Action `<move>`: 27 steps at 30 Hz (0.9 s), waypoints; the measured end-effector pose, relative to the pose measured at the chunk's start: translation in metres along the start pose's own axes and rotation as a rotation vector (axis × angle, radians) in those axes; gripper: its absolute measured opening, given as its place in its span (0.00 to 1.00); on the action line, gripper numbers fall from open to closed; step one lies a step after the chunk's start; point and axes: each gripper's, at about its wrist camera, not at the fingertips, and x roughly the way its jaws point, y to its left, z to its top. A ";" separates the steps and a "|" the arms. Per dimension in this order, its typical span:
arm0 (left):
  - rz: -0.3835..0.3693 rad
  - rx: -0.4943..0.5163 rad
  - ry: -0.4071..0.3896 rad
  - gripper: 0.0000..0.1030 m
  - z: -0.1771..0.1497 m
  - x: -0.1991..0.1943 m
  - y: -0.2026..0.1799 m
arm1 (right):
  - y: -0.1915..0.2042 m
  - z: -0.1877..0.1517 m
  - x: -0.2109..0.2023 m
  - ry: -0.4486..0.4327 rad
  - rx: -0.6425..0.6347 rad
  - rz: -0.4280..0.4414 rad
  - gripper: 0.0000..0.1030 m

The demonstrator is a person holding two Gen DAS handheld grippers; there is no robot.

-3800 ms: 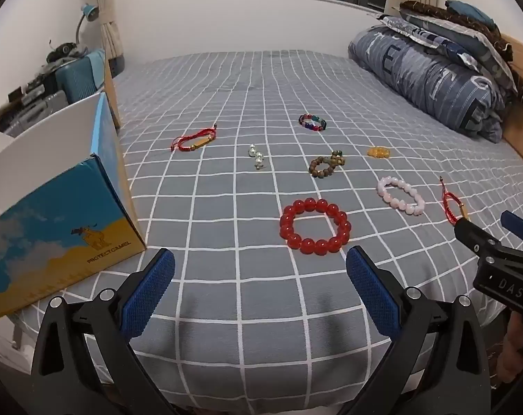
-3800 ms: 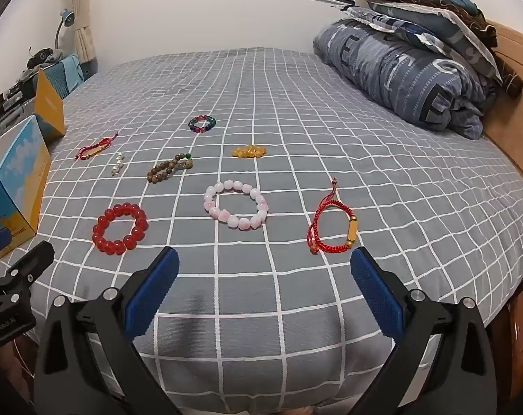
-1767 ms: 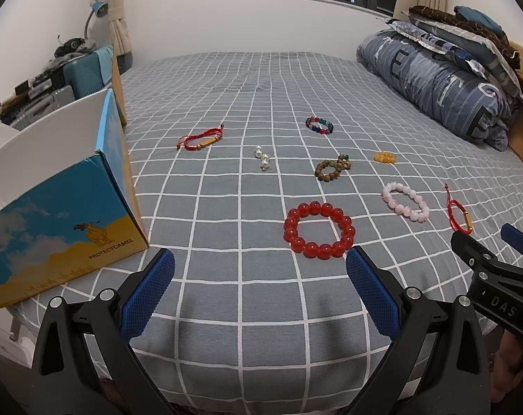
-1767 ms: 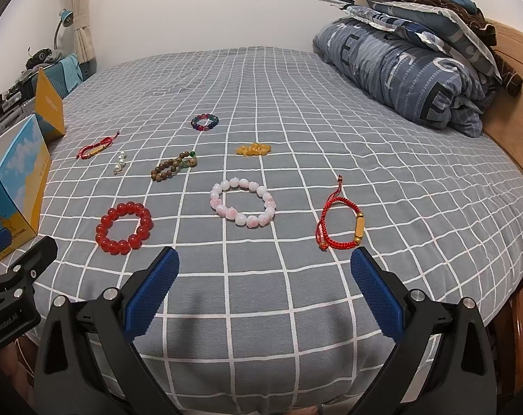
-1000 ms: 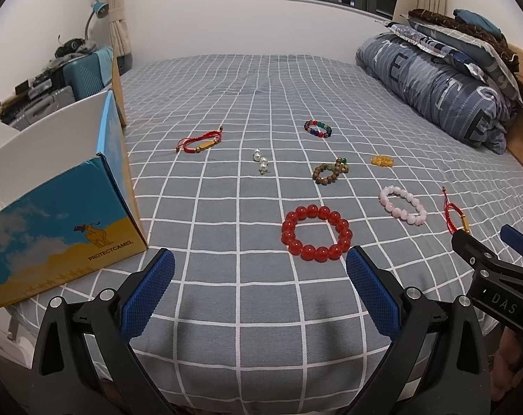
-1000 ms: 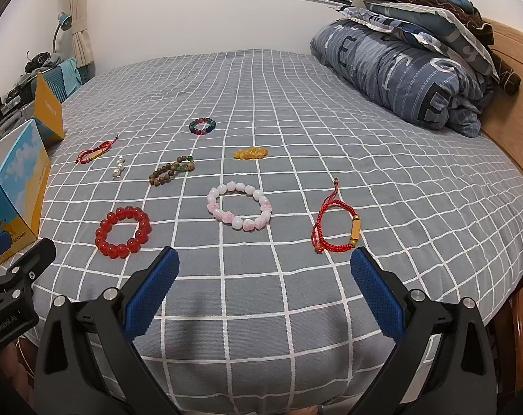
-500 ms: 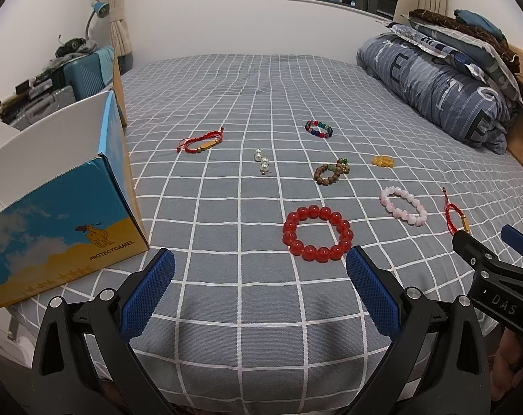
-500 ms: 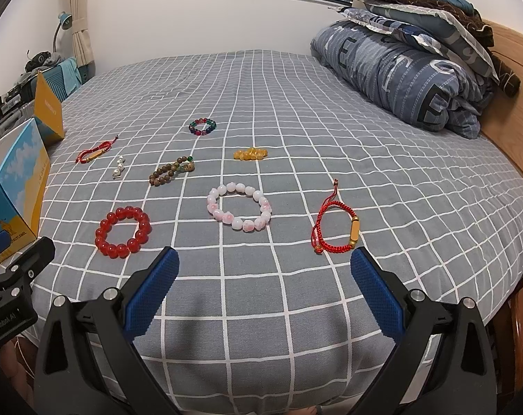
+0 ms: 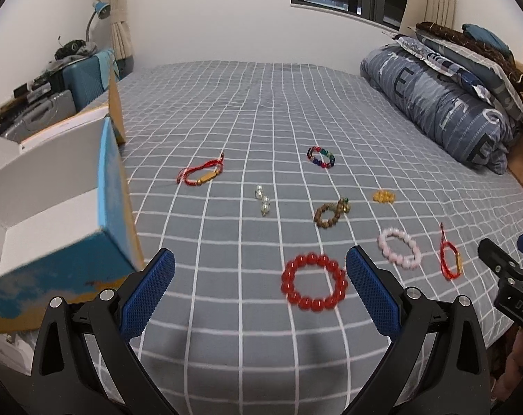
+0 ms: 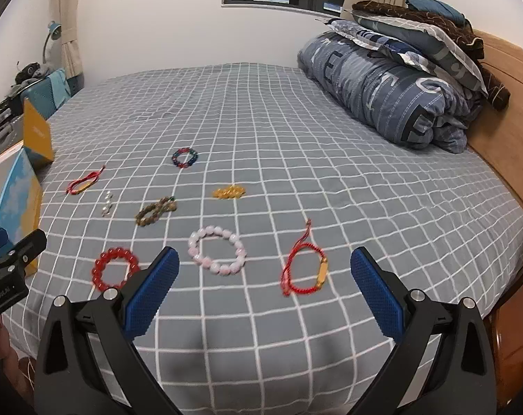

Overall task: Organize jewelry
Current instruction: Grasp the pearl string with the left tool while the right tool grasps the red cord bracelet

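Your left gripper (image 9: 259,285) and right gripper (image 10: 264,285) hang released, jaws spread, holding nothing. Bracelets lie scattered on the bedspread (image 9: 261,110) from 10 to 2 o'clock; the open box (image 9: 57,207) waits at 9 o'clock, likely their destination.

My left gripper (image 9: 260,288) and right gripper (image 10: 264,285) match: black plastic arms with triangular cut-outs, silver screw heads near the joints, and fingers faced with blue pads (image 9: 147,295) of fine knurled texture. White lettering marks the side of each body; on the right one I read "DAS".
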 end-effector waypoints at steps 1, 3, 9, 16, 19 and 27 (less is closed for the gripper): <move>0.003 0.004 0.003 0.94 0.003 0.003 -0.001 | -0.001 0.004 0.002 0.004 -0.001 -0.005 0.93; 0.004 0.003 0.008 0.94 0.012 0.011 -0.003 | -0.003 0.012 0.008 0.011 -0.008 -0.017 0.93; -0.005 -0.013 0.040 0.94 0.035 0.043 -0.004 | -0.010 0.026 0.034 0.049 -0.003 -0.041 0.93; 0.020 -0.003 0.096 0.94 0.062 0.098 -0.009 | -0.029 0.020 0.086 0.154 0.037 -0.064 0.93; 0.028 0.018 0.112 0.94 0.065 0.119 -0.012 | -0.035 0.010 0.106 0.187 0.045 -0.070 0.93; 0.024 0.027 0.205 0.94 0.060 0.175 -0.007 | -0.044 -0.009 0.142 0.261 0.049 -0.080 0.93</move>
